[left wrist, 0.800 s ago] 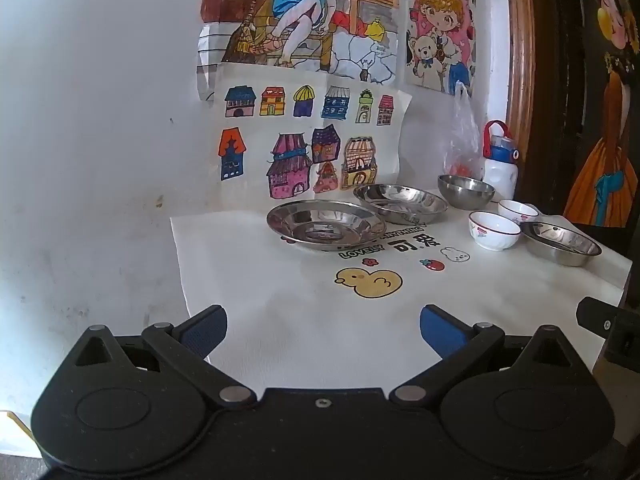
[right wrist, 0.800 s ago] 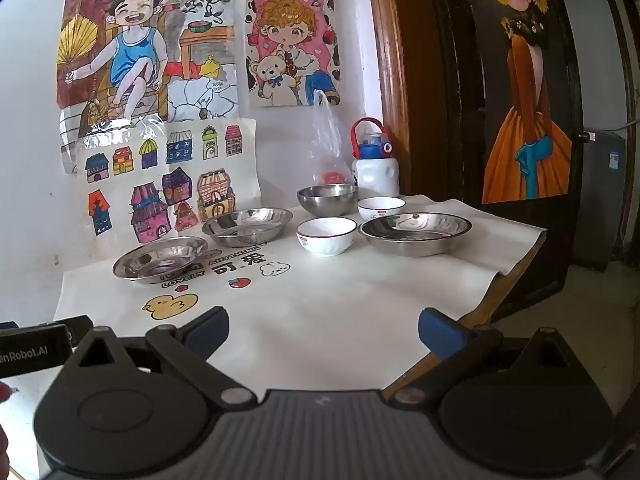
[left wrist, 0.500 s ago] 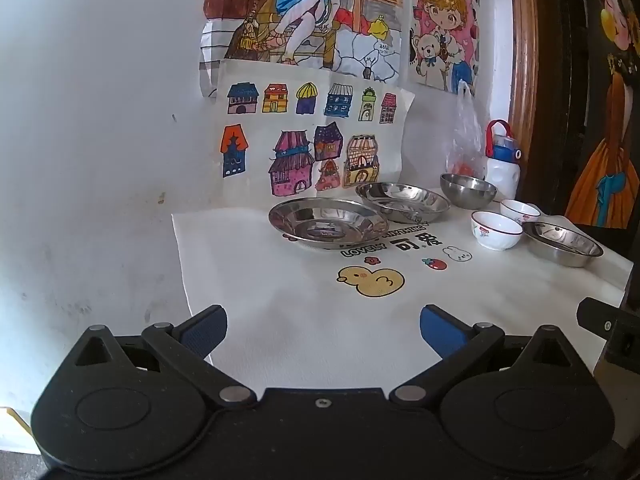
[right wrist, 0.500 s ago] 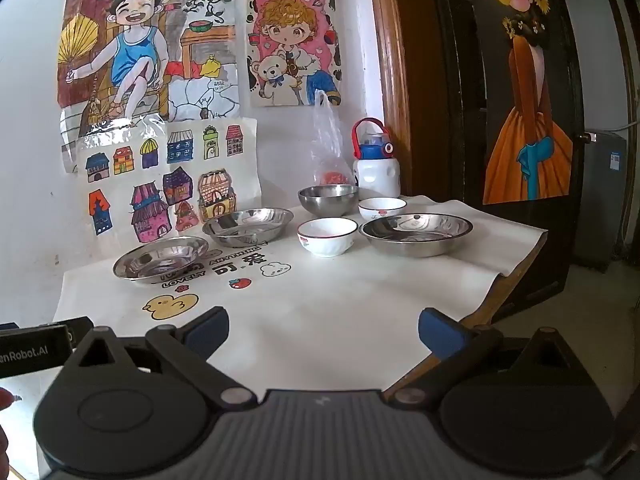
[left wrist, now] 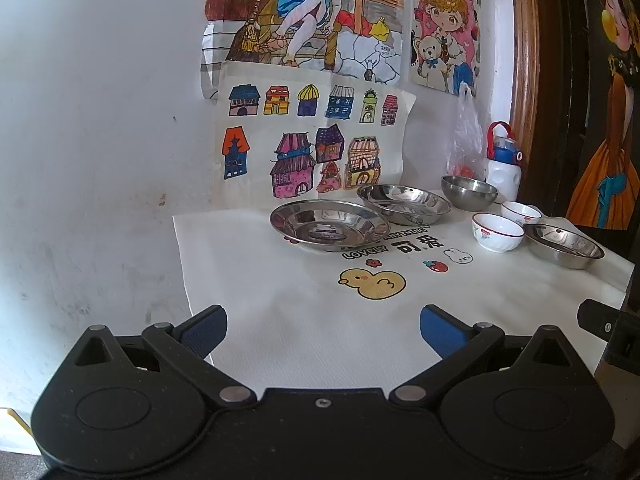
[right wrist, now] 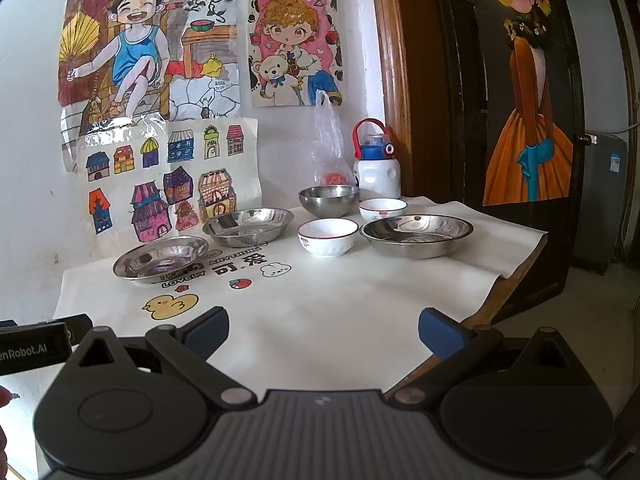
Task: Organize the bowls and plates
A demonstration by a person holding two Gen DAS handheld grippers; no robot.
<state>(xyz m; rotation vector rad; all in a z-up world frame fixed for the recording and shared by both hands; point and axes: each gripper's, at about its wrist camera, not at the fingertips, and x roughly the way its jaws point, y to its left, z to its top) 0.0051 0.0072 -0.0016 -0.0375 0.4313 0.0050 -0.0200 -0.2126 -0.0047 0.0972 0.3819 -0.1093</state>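
Three steel plates lie on the white printed cloth: a left plate (left wrist: 329, 224) (right wrist: 161, 257), a middle plate (left wrist: 404, 202) (right wrist: 248, 226) behind it, and a right plate (left wrist: 564, 245) (right wrist: 417, 235). A steel bowl (left wrist: 469, 192) (right wrist: 329, 200) stands at the back. Two white bowls with red rims sit between them, the near bowl (left wrist: 497, 232) (right wrist: 327, 237) and the far bowl (left wrist: 521, 213) (right wrist: 382, 209). My left gripper (left wrist: 323, 330) is open over the cloth's near left part, well short of the dishes. Over the near edge, my right gripper (right wrist: 323, 330) stands open and holds nothing.
A white bottle with a blue and red lid (right wrist: 376, 168) and a clear plastic bag (right wrist: 329, 152) stand at the back by the wall with drawings. The table's right edge (right wrist: 516, 276) drops to the floor beside a dark door. The cloth (right wrist: 340, 300) before the dishes is bare.
The left view has crept slightly closer to the dishes and the wall. The right view is almost unchanged. Both grippers stay open and nothing on the table has moved.
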